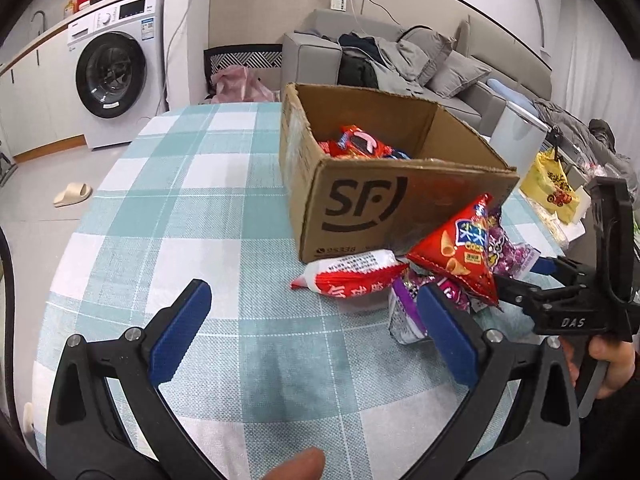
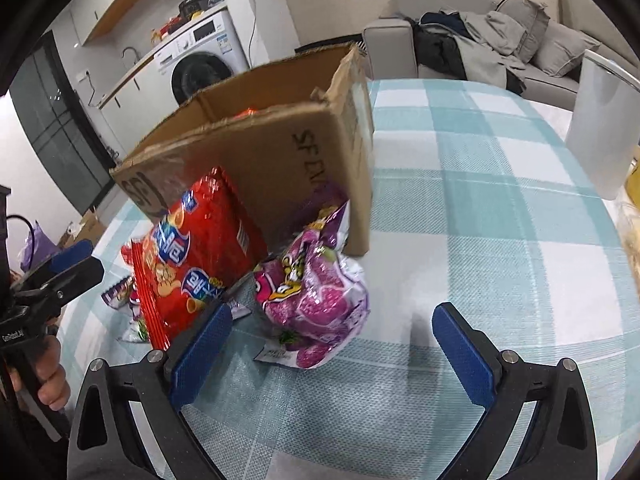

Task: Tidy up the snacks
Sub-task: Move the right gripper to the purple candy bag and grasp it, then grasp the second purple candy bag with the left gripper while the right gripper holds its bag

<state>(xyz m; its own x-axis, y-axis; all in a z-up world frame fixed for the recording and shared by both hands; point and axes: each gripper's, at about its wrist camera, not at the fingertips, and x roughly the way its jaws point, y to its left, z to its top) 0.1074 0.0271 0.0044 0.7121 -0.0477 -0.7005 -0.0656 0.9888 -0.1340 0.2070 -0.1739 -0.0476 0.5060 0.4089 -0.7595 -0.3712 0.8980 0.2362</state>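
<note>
An open cardboard SF box (image 1: 400, 196) stands on the checked table and holds several red snack packs (image 1: 360, 146). In front of it lie a red chip bag (image 1: 460, 252), a red-and-white pack (image 1: 352, 276) and purple candy bags (image 1: 404, 312). My left gripper (image 1: 316, 332) is open and empty, low over the table, left of the pile. My right gripper (image 2: 336, 348) is open; the purple bag (image 2: 316, 296) lies just ahead between its fingers, and the red chip bag (image 2: 192, 256) leans on the box (image 2: 272, 160) by its left finger (image 2: 200, 356).
The table has a teal-and-white checked cloth (image 1: 180, 216). A yellow bag (image 1: 550, 184) and a white container (image 2: 600, 136) sit at the table's right side. A washing machine (image 1: 116, 68) and a grey sofa (image 1: 400, 56) stand beyond.
</note>
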